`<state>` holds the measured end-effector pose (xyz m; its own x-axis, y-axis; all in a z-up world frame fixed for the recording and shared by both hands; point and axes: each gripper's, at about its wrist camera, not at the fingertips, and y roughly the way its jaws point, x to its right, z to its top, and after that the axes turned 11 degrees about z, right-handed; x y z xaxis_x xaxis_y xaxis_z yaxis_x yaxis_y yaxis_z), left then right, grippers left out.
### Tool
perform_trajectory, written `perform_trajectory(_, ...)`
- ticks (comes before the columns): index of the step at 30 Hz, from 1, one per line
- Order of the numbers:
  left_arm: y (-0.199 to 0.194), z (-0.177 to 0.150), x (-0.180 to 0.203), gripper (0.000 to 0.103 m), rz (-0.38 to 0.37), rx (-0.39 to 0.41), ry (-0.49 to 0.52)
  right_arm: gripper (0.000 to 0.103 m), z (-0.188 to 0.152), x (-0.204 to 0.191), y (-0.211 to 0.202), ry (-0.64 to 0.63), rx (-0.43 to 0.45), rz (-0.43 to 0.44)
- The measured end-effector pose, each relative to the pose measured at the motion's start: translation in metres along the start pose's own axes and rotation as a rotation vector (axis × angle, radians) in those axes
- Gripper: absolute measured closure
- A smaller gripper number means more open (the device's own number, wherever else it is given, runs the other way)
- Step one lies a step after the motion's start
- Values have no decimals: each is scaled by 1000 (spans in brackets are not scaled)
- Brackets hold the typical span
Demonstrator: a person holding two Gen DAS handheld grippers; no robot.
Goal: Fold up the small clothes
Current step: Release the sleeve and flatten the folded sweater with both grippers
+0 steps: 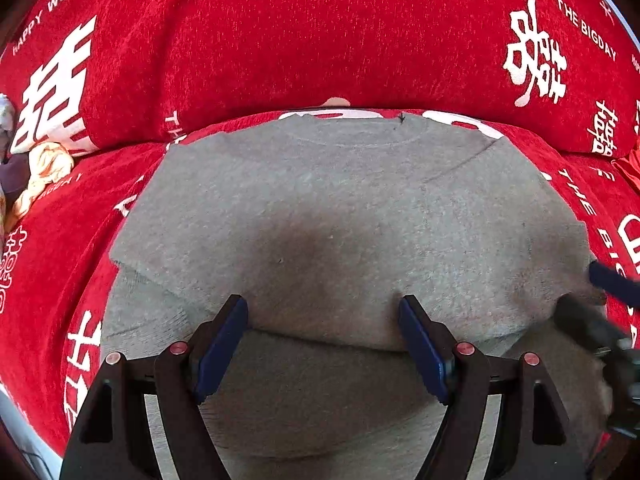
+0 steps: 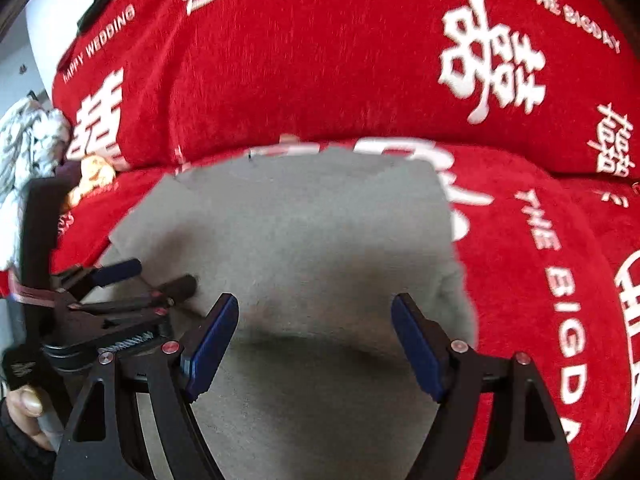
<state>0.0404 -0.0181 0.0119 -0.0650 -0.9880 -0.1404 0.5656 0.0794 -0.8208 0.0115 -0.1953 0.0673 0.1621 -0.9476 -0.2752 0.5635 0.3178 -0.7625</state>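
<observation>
A small grey sweater (image 1: 340, 216) lies flat on a red sofa seat, collar toward the backrest, with a folded edge near me. It also shows in the right wrist view (image 2: 304, 232). My left gripper (image 1: 323, 320) is open and empty, its fingers just above the folded edge. My right gripper (image 2: 314, 320) is open and empty over the right part of the sweater. The right gripper also shows at the right edge of the left wrist view (image 1: 592, 292), and the left gripper shows at the left of the right wrist view (image 2: 160, 276).
A red sofa cover (image 1: 320, 40) with white lettering spans the seat and backrest (image 2: 320, 60). A heap of other small clothes (image 1: 44, 168) lies at the far left of the seat (image 2: 32, 140). My hand (image 2: 24, 412) holds the left gripper's handle.
</observation>
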Motion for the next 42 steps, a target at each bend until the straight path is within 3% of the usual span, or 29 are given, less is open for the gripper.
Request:
perform_trajectory(2,0,-2,-2,23,0,7,11,22,-8,8,10,27,-32,-14)
perform_trajectory(4,1,-4,-4,13,20,13,10,21,-16,7,8,-12,-10,-23)
perform_trajectory(8,1,-4,-16,13,-9,-4,-18,21,-21,-3,2,-79,-52,-90)
perform_trajectory(13,8,21,-34,13,37,7,-24,21,2,4,-18,-31,19,-64)
perform_trajectory(16,29,46,-49,13,29,-40,-59,21,26,4,-6,-25,11,-65)
perform_trajectory(19,60,63,-61,13,-1,-128,-97,21,42,14,29,23,-75,-41)
perform_trajectory(21,84,69,-67,12,-3,-190,-113,21,44,24,51,31,-124,-79)
perform_trajectory(23,92,76,-69,7,-1,-166,-92,21,47,28,61,-15,-106,-130)
perform_trajectory(25,98,80,-68,2,-4,-165,-62,20,49,35,64,4,-92,-116)
perform_trajectory(28,94,78,-68,2,16,-158,-45,20,48,31,58,3,-97,-135)
perform_trajectory(31,66,59,-71,2,42,-114,-35,19,32,12,29,-41,-47,-102)
perform_trajectory(36,4,-12,-49,2,-53,-44,43,19,-23,-35,-1,-193,-28,-11)
perform_trajectory(38,-13,-42,-34,2,-38,-15,98,19,-46,-51,-1,-265,-58,3)
perform_trajectory(41,-27,-75,-26,2,23,46,148,19,-80,-58,3,-329,-106,-42)
perform_trajectory(42,-32,-83,-29,2,28,61,145,19,-89,-55,-5,-324,-65,-30)
